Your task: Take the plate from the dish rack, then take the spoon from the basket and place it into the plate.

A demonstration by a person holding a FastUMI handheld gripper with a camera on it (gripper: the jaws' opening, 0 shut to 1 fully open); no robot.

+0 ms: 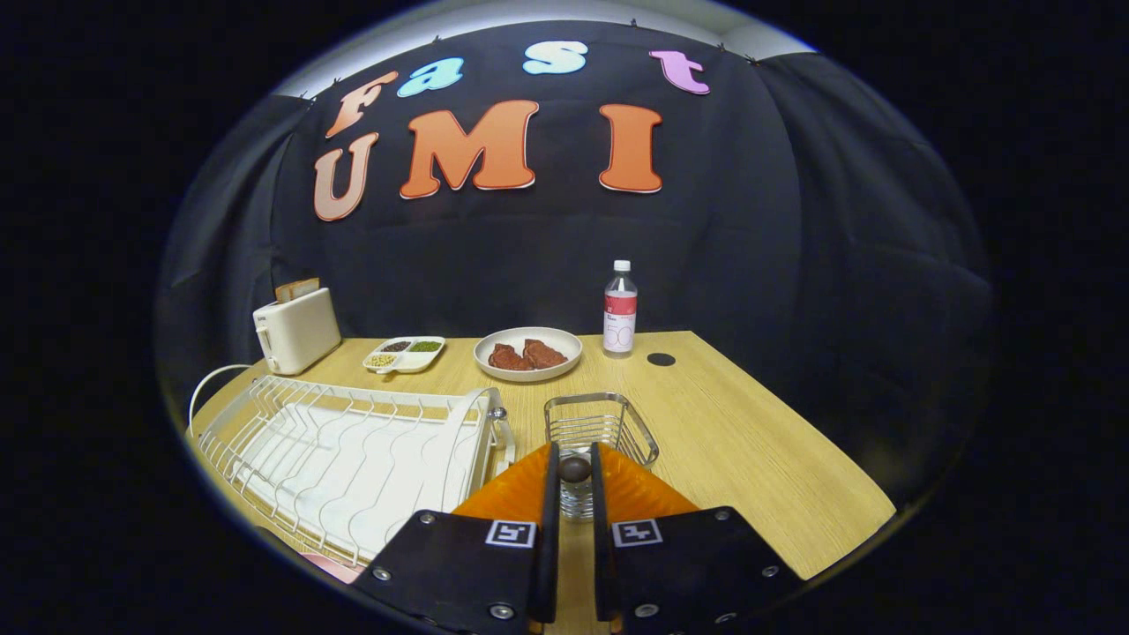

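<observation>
Looking along the gripper (pixel 574 470) in the gripper view, I see its two fingers drawn close together with the dark rounded end of the spoon (pixel 574 468) pinched between them. That end sits just above the near rim of the wire basket (pixel 601 429), which stands on the wooden table (pixel 758 450) right ahead of the fingers; I cannot make out the rest of the spoon below the tips.

Beside the basket, on my left, lies the white dish rack (pixel 340 450), its wires running over a pale tray; a white curved piece stands at the rack's end nearest the basket, and I cannot tell whether that is the plate.

Beyond the basket, toward the back wall, I see a white dish (pixel 527 353) holding two brown pieces of food, a small divided tray (pixel 404 354) with assorted fillings, a cream toaster (pixel 295 329) with a slice in it, and a clear bottle (pixel 619 309) with a red label standing upright.
</observation>
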